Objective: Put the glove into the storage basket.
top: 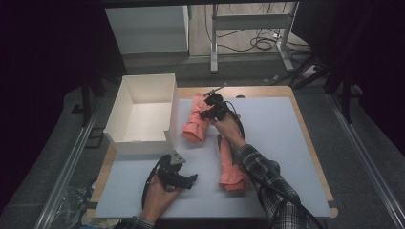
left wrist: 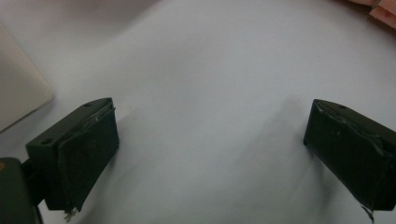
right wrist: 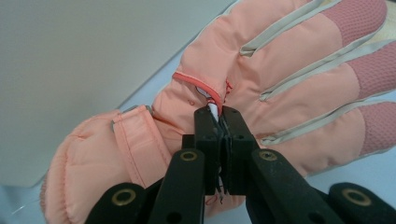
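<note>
The far glove (right wrist: 261, 79), a salmon-pink padded winter glove, lies on the light mat (top: 267, 138) just beside the right wall of the open white box (top: 143, 112), cuff toward the person and fingers pointing away. In the right gripper view the right gripper (right wrist: 219, 116) has its jaws pressed together on a small white tag or fold of fabric at the seam near the middle of this glove; the grip is narrow and takes only that pinch of material, not the body of the glove. In the high view the same gripper (top: 212, 106) sits over the glove's upper half. A second glove (top: 231, 167) of the same colour lies nearer the person, well apart from the box and partly under the right forearm. The left gripper (top: 177, 177) rests low on the mat in front of the box, jaws spread wide with nothing between them, as the left gripper view confirms (left wrist: 210, 140). Judgement: the step in hand is the pickup of the far glove, presumably for placing in the box. The next move calls for a steady lift and a short carry leftward over the box wall; the slim hold on the tag may slip.
</note>
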### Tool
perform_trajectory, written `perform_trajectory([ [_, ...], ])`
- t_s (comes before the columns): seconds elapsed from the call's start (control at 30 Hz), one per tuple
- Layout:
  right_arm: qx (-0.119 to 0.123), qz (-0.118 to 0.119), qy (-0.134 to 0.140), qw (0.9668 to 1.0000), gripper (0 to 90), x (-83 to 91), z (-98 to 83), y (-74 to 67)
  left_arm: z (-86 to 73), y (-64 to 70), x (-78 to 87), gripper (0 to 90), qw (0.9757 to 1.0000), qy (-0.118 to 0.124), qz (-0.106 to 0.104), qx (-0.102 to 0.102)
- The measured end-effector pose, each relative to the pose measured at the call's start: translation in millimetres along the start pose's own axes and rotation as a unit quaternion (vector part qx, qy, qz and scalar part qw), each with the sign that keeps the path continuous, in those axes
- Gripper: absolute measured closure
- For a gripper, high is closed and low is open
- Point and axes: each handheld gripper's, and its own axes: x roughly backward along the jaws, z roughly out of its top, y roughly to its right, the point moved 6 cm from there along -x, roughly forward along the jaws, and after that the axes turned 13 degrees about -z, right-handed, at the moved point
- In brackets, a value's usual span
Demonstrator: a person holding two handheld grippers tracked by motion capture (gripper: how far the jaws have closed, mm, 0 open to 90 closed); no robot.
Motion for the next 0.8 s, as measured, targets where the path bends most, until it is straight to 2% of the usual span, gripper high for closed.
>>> perform_trajectory([
  [0.37, 0.011, 0.014, 0.021, 0.9996, 86.2, 27.3, 1.9, -4.1, -0.1, -0.1, 0.1, 3.1, 1.0000, -0.001, 0.001, 0.000],
  [0.8, 0.025, 0.028, 0.029, 0.9989, 86.1, 54.5, 2.1, -12.6, -0.1, -0.2, 0.1, 3.1, 1.0000, 0.000, 0.000, 0.000],
])
